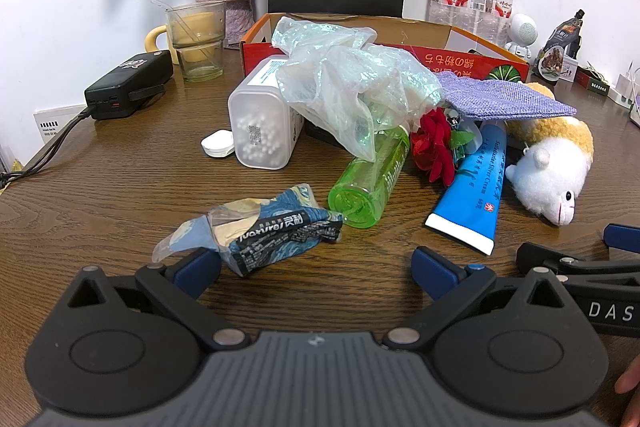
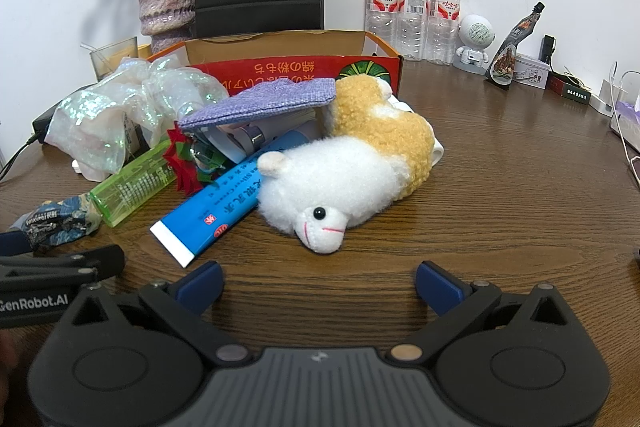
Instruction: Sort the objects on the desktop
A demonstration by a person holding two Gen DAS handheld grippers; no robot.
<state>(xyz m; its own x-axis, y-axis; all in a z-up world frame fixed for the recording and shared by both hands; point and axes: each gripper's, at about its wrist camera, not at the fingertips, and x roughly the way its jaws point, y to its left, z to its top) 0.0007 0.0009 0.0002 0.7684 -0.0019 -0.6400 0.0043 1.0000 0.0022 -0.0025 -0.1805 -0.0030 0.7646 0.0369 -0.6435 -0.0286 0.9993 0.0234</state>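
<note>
Left wrist view showed the left gripper [image 1: 316,267] spread wide over bare table [image 1: 120,187], its left finger touching a crumpled wrapper [image 1: 260,227], while the right gripper [image 2: 318,283], also wide, faced a plush toy [image 2: 344,179] beside a blue tube [image 2: 216,215], with open wood to the right.

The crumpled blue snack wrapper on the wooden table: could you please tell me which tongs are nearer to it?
Left. The left tongs are open with one fingertip right beside the crumpled blue snack wrapper. The right tongs, also open, sit further right, facing the white-and-tan plush toy.
</note>
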